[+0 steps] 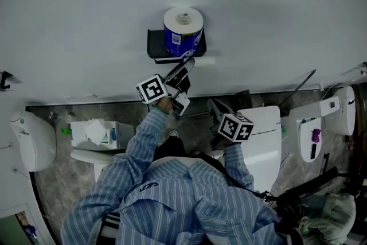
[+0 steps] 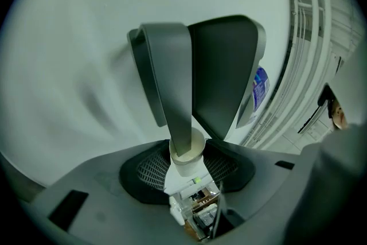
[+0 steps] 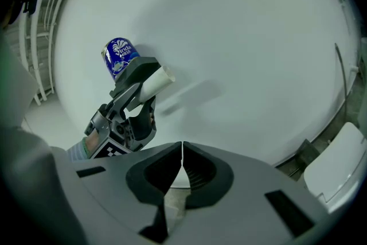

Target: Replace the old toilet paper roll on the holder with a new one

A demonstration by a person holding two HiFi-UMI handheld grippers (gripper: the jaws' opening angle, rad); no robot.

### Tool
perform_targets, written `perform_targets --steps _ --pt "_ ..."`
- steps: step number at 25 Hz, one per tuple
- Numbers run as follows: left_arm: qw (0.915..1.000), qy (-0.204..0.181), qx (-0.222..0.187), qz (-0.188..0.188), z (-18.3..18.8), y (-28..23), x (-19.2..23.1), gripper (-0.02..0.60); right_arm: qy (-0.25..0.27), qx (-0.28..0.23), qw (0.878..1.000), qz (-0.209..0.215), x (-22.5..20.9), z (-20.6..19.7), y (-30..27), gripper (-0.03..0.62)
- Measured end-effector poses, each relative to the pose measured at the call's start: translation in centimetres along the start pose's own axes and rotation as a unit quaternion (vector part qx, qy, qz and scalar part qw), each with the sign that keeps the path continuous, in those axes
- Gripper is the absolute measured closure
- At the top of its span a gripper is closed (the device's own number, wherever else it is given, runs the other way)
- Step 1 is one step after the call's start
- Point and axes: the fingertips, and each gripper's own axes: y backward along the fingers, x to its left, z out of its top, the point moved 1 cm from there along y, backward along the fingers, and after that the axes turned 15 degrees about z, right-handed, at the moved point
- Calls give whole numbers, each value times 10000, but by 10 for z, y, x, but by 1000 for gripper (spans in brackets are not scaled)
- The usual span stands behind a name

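A new toilet paper roll (image 1: 183, 30) in a blue wrapper (image 3: 118, 57) stands on top of the black wall holder (image 1: 153, 43). Just below the holder, my left gripper (image 1: 187, 66) is shut on an empty pale cardboard tube (image 1: 202, 59), which sticks out sideways from its jaws (image 3: 156, 81). In the left gripper view the tube's round end (image 2: 187, 152) sits deep between the two jaws of the left gripper (image 2: 192, 31), and the blue wrapper (image 2: 261, 86) peeks out behind the right one. My right gripper (image 1: 214, 105) hangs lower right, shut and empty (image 3: 182, 153).
A white toilet (image 1: 265, 137) stands below the right gripper. A tissue box (image 1: 94, 132) lies at the left on a white fixture, with another white fixture (image 1: 31, 143) beside it and one at the right (image 1: 321, 120). White pipes (image 2: 304, 60) run along the wall.
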Motion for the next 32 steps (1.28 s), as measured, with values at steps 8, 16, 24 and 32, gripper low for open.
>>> perform_targets --steps 8,16,24,32 --pt "9986 -366 356 126 -31 -27 1 402 -107 -172 9995 -234 -14 -2 30 585" --pt "9943 -794 646 295 -62 -36 -1 402 -124 -199 9995 -226 -19 -3 46 585" --pt "9826 -1662 540 622 -71 -11 -5 402 -59 -96 9999 -56 -18 -5 52 585" --pt "9613 -2549 208 1028 -71 31 -17 402 166 104 9992 337 -7 -8 49 585"
